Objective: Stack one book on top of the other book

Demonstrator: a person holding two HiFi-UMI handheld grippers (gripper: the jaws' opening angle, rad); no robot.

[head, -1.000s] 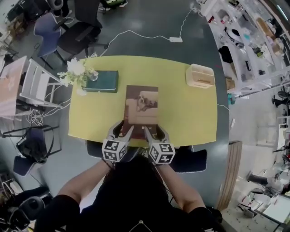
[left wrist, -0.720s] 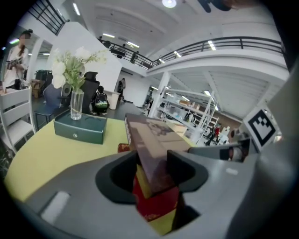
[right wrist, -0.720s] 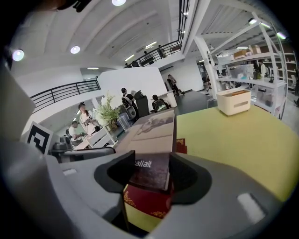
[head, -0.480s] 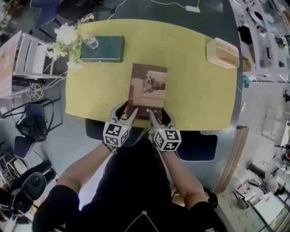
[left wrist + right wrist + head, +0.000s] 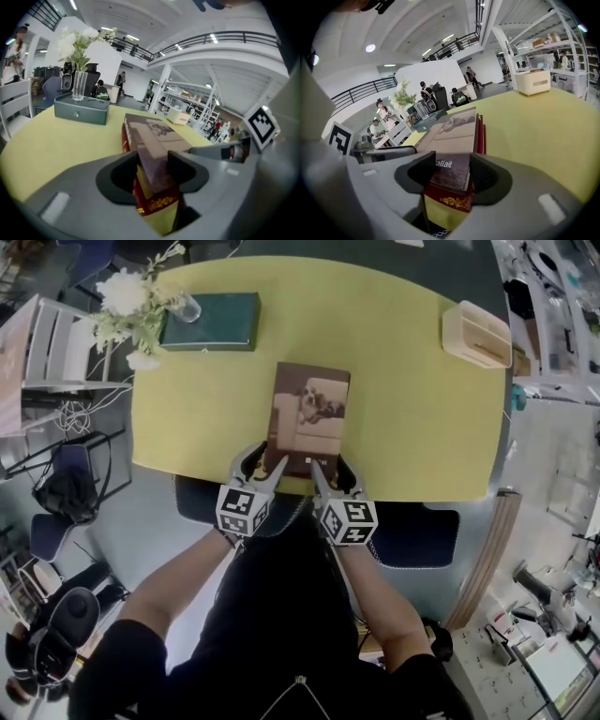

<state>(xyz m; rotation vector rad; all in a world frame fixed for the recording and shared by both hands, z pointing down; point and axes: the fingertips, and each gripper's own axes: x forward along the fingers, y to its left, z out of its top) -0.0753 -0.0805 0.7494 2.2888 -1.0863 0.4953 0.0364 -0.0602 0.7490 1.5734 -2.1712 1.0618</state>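
Lowering done, I reckon: left gripper [image 5: 153,165] and right gripper [image 5: 452,169] dropped w/ brown-covered rectangular book [image 5: 309,418] bearing dog photo. It now lies flat atop dark red gold-stamped hardback book [image 5: 158,203], at 6 o'clock edge of yellow oval table [image 5: 403,409]. Left clamped on brown book's 7 o'clock corner, right on 5 o'clock corner, grip unchanged. Stack looks made; next I'd release, back off.

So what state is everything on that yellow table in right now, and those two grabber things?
brown book: closed, lying flat on the dark red book.
dark red book: closed, underneath, on the yellow table.
left gripper: shut on the brown book's near end.
right gripper: shut on it too.
green box: lid closed.
glass vase: upright, holding white flowers.
cream organiser: upright, contents unclear.
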